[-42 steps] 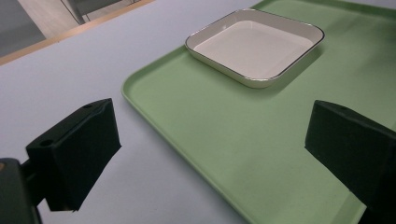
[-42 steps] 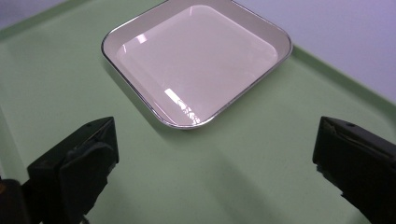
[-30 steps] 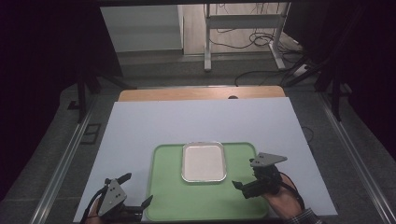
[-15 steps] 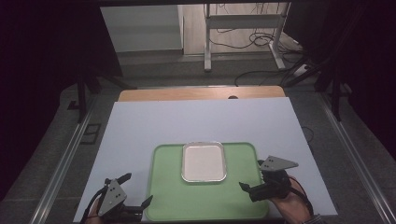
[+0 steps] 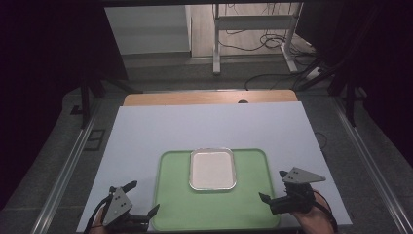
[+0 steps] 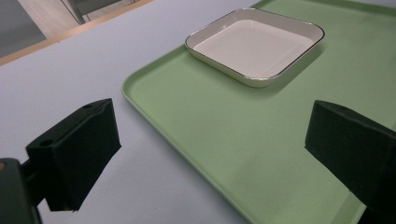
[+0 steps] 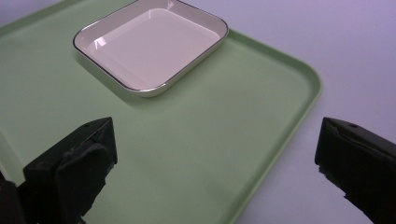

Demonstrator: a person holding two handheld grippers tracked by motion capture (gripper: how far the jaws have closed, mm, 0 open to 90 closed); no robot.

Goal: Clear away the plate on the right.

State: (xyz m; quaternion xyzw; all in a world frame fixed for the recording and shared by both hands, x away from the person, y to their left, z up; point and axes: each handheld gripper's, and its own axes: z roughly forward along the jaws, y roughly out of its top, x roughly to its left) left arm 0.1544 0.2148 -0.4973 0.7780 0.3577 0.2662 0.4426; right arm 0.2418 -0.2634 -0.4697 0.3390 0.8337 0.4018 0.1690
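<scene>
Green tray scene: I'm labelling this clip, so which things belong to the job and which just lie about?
In the job:
green tray
white square dish
left gripper
right gripper

Lying about:
floor cables
metal stand

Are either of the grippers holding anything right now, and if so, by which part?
Nothing is held: the left gripper and right gripper are open, each straddling an edge of the green plastic tray.

we see a pale lavender tabletop (image 5: 209, 126) with a wooden far edge (image 5: 209, 97), grey floor (image 5: 160, 73), tangled black cables (image 5: 253, 44), dark surroundings.

Dish (image 5: 212, 169) on tray (image 5: 243, 204), far half.
</scene>
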